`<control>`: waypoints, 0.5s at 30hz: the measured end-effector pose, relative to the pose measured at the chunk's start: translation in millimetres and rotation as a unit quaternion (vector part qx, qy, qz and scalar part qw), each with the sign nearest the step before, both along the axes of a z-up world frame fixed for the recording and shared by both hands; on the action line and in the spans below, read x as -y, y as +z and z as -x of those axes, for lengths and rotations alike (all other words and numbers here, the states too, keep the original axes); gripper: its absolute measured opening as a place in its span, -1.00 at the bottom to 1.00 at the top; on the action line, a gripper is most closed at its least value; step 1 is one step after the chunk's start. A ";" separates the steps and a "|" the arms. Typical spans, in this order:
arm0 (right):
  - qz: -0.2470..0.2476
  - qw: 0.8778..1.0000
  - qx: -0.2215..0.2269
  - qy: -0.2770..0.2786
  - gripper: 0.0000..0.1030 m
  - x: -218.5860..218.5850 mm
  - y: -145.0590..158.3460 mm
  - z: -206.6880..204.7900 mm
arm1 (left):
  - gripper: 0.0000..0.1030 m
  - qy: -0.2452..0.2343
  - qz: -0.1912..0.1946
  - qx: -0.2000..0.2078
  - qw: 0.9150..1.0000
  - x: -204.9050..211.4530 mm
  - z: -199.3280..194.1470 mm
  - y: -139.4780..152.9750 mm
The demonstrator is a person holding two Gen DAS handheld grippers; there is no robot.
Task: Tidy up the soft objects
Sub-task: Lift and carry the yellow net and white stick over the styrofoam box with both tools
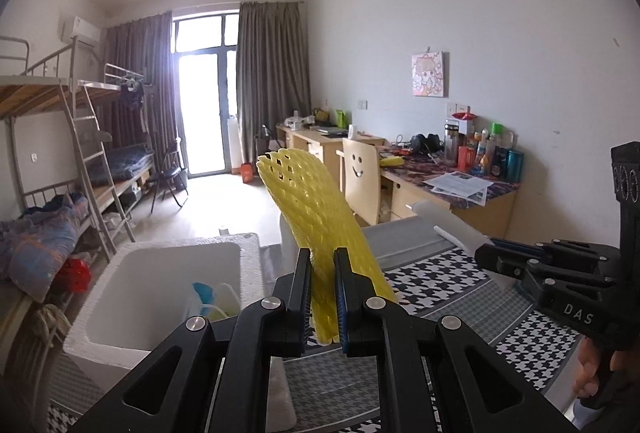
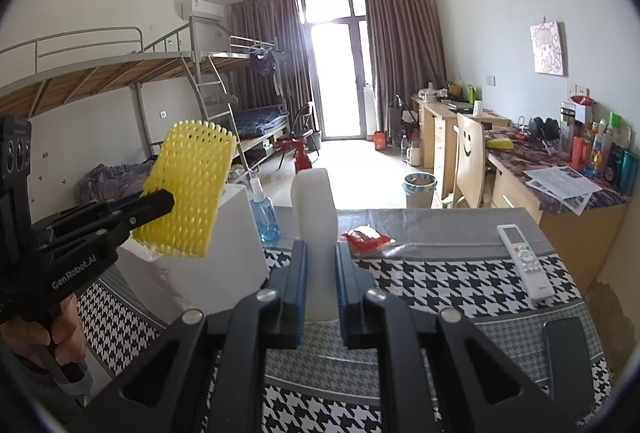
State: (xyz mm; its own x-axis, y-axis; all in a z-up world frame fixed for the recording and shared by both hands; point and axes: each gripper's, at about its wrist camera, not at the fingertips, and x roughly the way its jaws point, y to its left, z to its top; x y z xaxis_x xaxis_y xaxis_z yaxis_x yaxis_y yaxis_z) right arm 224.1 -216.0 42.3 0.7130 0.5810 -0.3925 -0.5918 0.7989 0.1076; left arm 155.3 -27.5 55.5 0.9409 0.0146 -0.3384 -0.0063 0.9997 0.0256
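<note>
My left gripper [image 1: 322, 261] is shut on a yellow foam net sleeve [image 1: 316, 209] and holds it upright in the air beside the white foam box [image 1: 120, 297]. In the right wrist view the sleeve [image 2: 188, 189] hangs over the box [image 2: 236, 229], with the left gripper [image 2: 170, 201] on it. My right gripper [image 2: 321, 253] is shut on a white foam piece [image 2: 316, 209] above the table. In the left wrist view that piece [image 1: 448, 225] sticks out of the right gripper [image 1: 482, 253].
The table has a houndstooth cloth [image 2: 432, 273]. On it lie a red packet [image 2: 366, 237], a white remote [image 2: 524, 257] and a dark phone [image 2: 568, 361]. A blue bottle [image 2: 266, 217] stands by the box. Desks and a chair [image 2: 470, 161] are at right.
</note>
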 end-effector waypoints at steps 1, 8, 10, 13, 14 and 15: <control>0.000 1.000 0.002 0.001 -0.68 -1.2 1.1 0.7 | -0.77 0.001 0.000 0.000 1.000 -1.2 -0.1 0.3; -0.003 1.000 0.011 0.022 -0.68 -14.3 6.5 2.9 | -0.77 0.015 -0.001 0.007 1.000 -12.5 4.9 4.1; -0.004 1.000 0.012 0.027 -0.68 -17.7 7.6 2.2 | -0.77 0.023 -0.002 0.008 1.000 -15.8 6.6 4.6; -0.006 0.999 0.013 0.034 -0.68 -24.1 8.9 2.2 | -0.77 0.035 -0.002 0.010 0.999 -23.3 9.4 4.9; -0.006 0.999 0.013 0.036 -0.68 -26.1 9.4 2.3 | -0.77 0.040 -0.003 0.010 0.999 -25.0 9.7 5.3; -0.009 0.999 0.013 0.039 -0.68 -28.7 10.3 2.2 | -0.77 0.046 -0.002 0.011 0.999 -28.6 11.0 5.6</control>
State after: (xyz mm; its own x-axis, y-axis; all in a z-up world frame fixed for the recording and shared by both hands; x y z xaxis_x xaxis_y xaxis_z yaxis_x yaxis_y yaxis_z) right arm 221.9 -187.3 52.6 0.6757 0.6413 -0.3636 -0.6543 0.7489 0.1049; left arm 144.3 1.1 61.1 0.9427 0.1032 -0.3172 -0.0996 0.9946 0.0276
